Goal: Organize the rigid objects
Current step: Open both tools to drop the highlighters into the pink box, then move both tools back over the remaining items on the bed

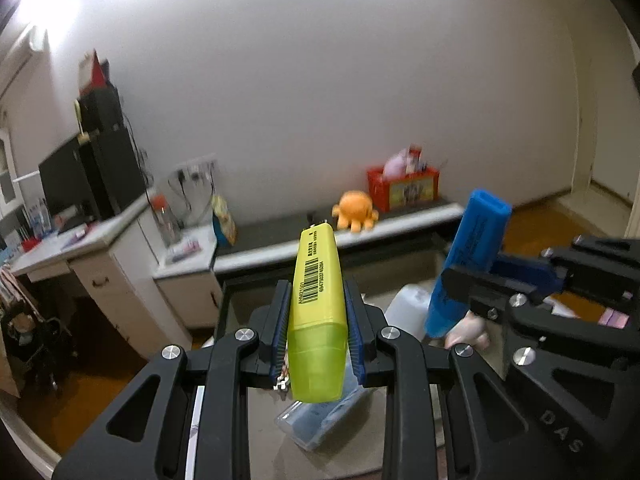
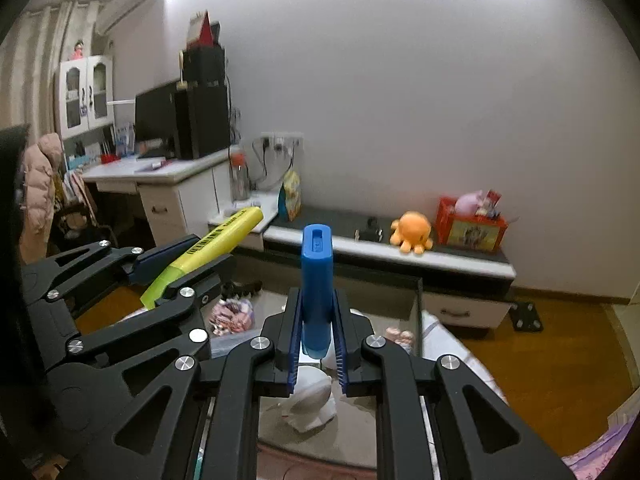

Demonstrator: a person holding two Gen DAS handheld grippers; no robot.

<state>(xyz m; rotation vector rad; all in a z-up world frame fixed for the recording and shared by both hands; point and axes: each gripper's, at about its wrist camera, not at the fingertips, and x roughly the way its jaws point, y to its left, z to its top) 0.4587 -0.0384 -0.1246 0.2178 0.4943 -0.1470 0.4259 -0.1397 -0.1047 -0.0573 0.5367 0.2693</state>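
Note:
My left gripper (image 1: 317, 300) is shut on a yellow highlighter (image 1: 318, 280) with a barcode label, its translucent green cap toward the camera. In the right wrist view that same yellow highlighter (image 2: 216, 244) sticks up and right from the left gripper (image 2: 188, 268). My right gripper (image 2: 317, 312) is shut on a blue highlighter (image 2: 316, 272), held upright, its flat end up. In the left wrist view the blue highlighter (image 1: 468, 260) leans in the right gripper (image 1: 456, 284). Both are held above a glass-topped table (image 2: 384, 292).
Below the grippers lie a clear plastic case (image 1: 320, 416), a white object (image 2: 312, 396), a patterned pouch (image 2: 232, 316) and a small pink figure (image 1: 470, 330). Against the wall runs a low bench (image 2: 384, 256) with an orange plush octopus (image 2: 412, 230) and a red box (image 2: 468, 228). A white desk (image 2: 160, 176) stands left.

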